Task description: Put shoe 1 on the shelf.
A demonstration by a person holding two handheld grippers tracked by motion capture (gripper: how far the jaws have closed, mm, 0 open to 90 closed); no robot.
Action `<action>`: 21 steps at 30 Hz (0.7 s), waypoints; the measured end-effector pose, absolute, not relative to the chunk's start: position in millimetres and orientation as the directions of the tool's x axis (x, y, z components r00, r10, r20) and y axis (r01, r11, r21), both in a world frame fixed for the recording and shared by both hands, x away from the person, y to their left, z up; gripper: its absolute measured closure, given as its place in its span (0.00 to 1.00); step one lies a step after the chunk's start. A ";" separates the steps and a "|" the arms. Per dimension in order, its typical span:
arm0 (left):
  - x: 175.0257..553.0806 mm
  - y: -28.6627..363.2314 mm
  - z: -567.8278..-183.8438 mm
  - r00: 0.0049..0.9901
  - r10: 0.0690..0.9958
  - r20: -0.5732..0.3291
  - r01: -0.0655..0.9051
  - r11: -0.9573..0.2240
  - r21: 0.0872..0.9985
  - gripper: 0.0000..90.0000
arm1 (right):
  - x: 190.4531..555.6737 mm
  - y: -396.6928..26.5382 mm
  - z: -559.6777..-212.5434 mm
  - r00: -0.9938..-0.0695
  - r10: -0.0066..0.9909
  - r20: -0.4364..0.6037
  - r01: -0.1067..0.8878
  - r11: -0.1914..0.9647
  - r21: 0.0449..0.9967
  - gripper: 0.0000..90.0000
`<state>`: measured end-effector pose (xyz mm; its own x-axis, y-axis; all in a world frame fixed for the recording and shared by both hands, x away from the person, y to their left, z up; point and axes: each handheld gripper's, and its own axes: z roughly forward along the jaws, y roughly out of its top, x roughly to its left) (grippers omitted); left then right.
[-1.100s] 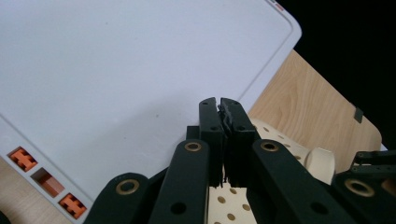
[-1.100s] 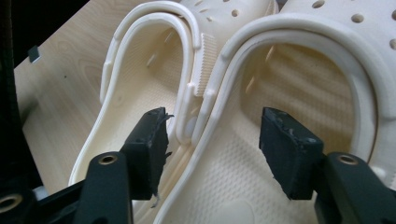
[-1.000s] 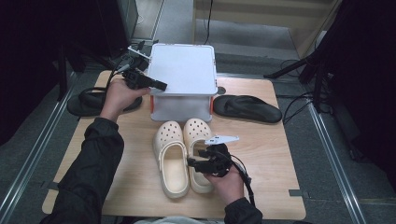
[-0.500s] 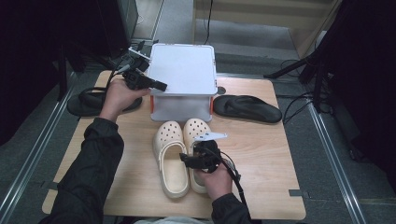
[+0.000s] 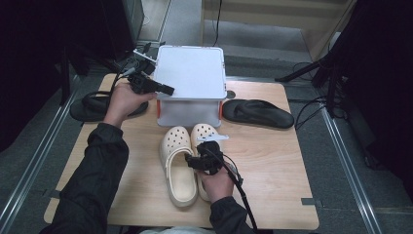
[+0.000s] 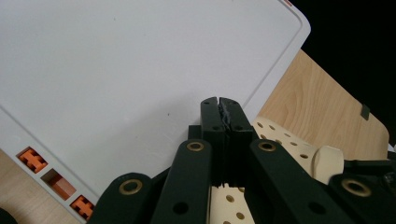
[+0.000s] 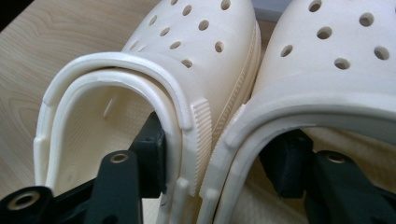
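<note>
Table carries a white lidded box at the far side; the cream clogs sit side by side just near of it. Right hand-held gripper has been closing, one jaw inside each clog, adjoining walls between them — soft foam may squirm out or one clog drop. Left hand-held gripper pressed together, empty, over the lid — risks nudging it.

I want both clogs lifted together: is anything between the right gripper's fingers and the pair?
Nothing visible. The right gripper has one finger inside each cream clog, straddling their two touching inner walls.
</note>
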<state>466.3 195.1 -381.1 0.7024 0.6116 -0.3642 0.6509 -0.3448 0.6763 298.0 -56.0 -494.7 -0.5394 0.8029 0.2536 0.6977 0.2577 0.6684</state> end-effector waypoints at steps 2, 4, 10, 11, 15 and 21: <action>466.3 195.0 -381.1 0.702 0.611 -0.364 0.651 -0.345 0.676 1.00 | 298.4 -57.5 -493.9 -0.528 0.808 0.263 0.706 0.245 0.664 0.61; 466.0 194.4 -380.9 0.702 0.614 -0.361 0.650 -0.346 0.676 1.00 | 299.1 -59.1 -493.2 -0.515 0.811 0.279 0.718 0.230 0.658 0.63; 466.1 194.2 -380.9 0.703 0.613 -0.360 0.649 -0.348 0.676 1.00 | 305.4 -68.0 -490.1 -0.534 0.799 0.278 0.711 0.247 0.659 0.72; 466.1 194.2 -380.9 0.703 0.613 -0.360 0.649 -0.348 0.676 1.00 | 305.4 -68.0 -490.1 -0.534 0.799 0.278 0.711 0.247 0.659 0.72; 465.9 194.2 -380.7 0.704 0.614 -0.358 0.649 -0.349 0.676 1.00 | 311.2 -71.5 -485.7 -0.548 0.783 0.294 0.715 0.256 0.651 0.73; 466.1 194.5 -380.9 0.701 0.614 -0.362 0.652 -0.345 0.675 1.00 | 316.5 -70.6 -476.7 -0.561 0.771 0.303 0.708 0.256 0.658 0.73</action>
<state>466.1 194.5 -380.9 0.7010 0.6143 -0.3624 0.6517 -0.3453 0.6753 316.5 -70.6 -476.7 -0.5607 0.7705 0.3032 0.7079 0.2561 0.6583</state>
